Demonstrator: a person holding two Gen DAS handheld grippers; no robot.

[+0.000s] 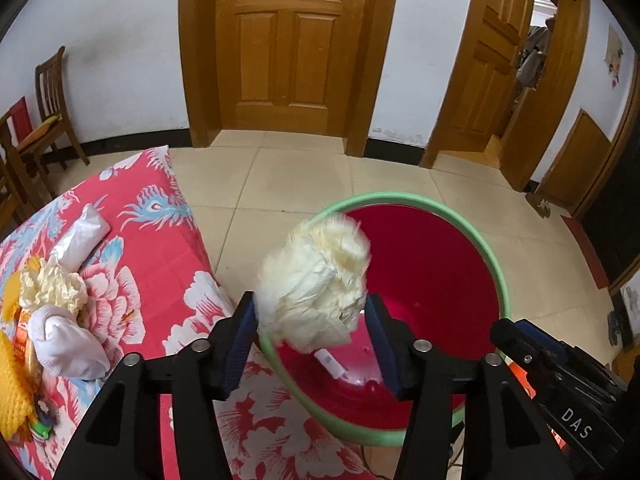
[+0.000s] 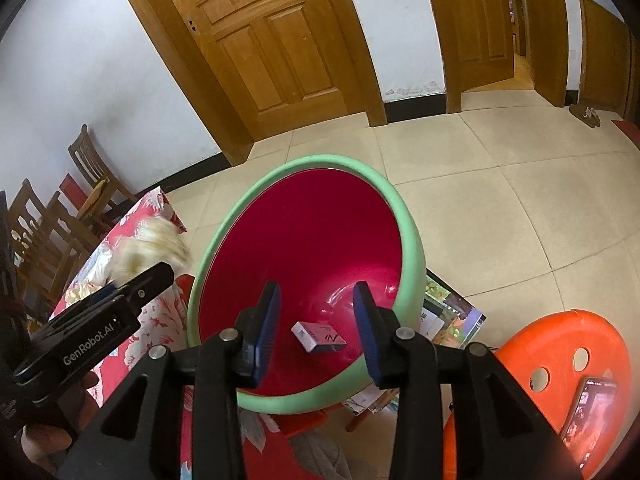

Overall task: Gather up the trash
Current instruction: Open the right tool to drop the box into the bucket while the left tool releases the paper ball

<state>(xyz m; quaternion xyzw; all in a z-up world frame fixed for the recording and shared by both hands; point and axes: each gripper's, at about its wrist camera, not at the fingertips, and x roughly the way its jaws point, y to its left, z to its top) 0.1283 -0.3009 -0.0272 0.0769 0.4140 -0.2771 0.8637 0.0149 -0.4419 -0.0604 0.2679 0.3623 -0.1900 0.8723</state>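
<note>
My left gripper [image 1: 310, 312] is shut on a crumpled cream paper wad [image 1: 316, 284] and holds it over the left rim of a red bin with a green rim [image 1: 496, 264]. The wad is motion-blurred; it also shows in the right wrist view [image 2: 148, 248]. A small white and blue box [image 2: 318, 336] lies at the bottom of the bin [image 2: 412, 248]. My right gripper [image 2: 316, 320] is open and empty, fingers over the bin's near rim. More trash lies on the floral table: another cream paper wad [image 1: 52, 284], white wads [image 1: 68, 336], a white packet [image 1: 82, 238], yellow foam netting [image 1: 12, 392].
The table has a red floral cloth [image 1: 160, 264]. Wooden chairs [image 1: 48, 108] stand at the left wall. An orange plastic stool [image 2: 560, 360] with a phone [image 2: 588, 420] on it is at the right. Printed papers [image 2: 452, 316] lie under the bin. Tiled floor and wooden doors lie beyond.
</note>
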